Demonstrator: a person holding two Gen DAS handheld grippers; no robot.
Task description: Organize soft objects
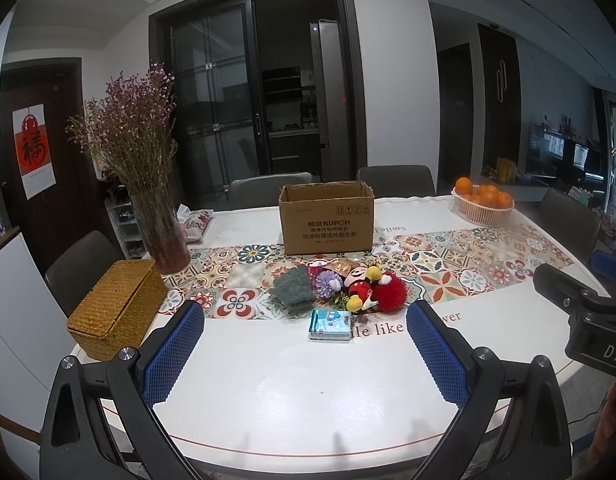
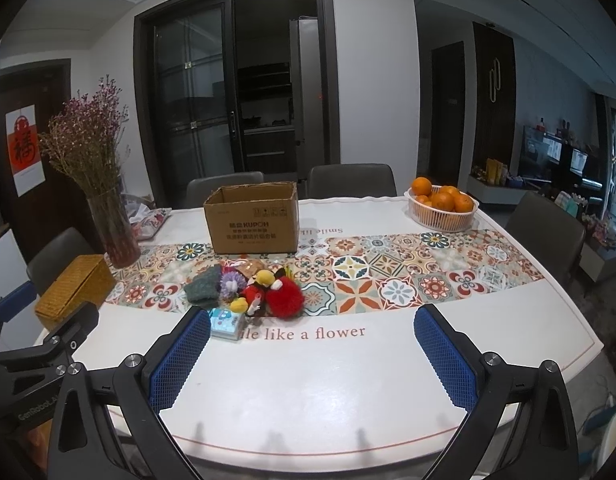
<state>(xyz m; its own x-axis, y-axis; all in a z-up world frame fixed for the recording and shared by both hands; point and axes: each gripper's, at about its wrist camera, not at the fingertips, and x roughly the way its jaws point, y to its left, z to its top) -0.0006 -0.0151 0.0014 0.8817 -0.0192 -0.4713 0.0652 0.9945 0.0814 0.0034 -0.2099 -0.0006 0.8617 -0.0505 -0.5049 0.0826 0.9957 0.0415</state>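
Dining table (image 1: pixel 267 392) under both cameras, white top with a tiled runner; the soft stuff sits in one tight pile on the runner's near edge, just in front of the open cardboard box (image 1: pixel 327 218). Both claws are released, holding nothing: left gripper (image 1: pixel 305 344) lines up behind the tissue pack (image 1: pixel 330 325), right gripper (image 2: pixel 312 354) sits off to the pile's right. Main risk is the clump: the grey-green knit piece (image 1: pixel 293 289), purple flower (image 1: pixel 328 283), Mickey plush (image 1: pixel 358 285) and red pompom (image 1: pixel 389 291) touch each other, so a wide-open pinch probably drags a neighbour along or snags it. Soft items may slip from a shallow pinch; grab deep. Watch the glass vase (image 1: pixel 160 232) of dried flowers on your left swing, and the orange basket (image 2: pixel 442 209) on the right.
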